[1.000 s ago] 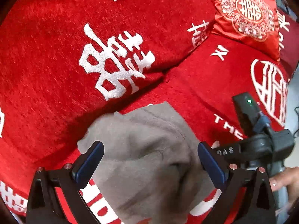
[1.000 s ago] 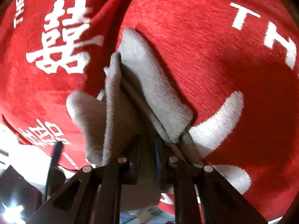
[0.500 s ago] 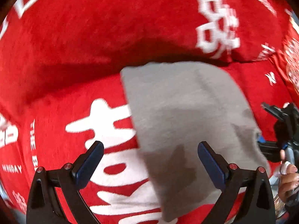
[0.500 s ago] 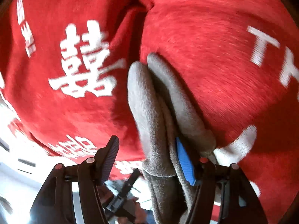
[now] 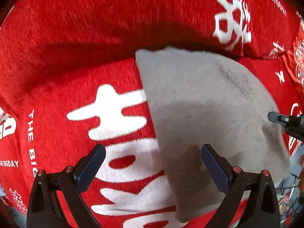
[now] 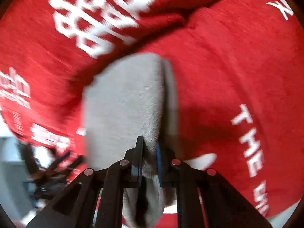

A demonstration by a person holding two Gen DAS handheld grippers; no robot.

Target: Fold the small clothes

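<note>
Pinching the near edge of the grey garment (image 6: 123, 106), right tongs (image 6: 149, 163) clenched on a fold of it. Spread mostly flat on the red sofa cover (image 5: 76, 72), far edge against the back cushion. Left tongs (image 5: 153, 163) released, hovering wide over the cloth's left edge, gripping nothing. Best done by keeping the pinched edge taut, carrying it low across, aligning corners before release, pressing the crease flat with the free tongs.

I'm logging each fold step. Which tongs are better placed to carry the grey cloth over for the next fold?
Right. The right tongs are shut on the grey cloth at its edge, while the left tongs are open, gripping nothing.
</note>
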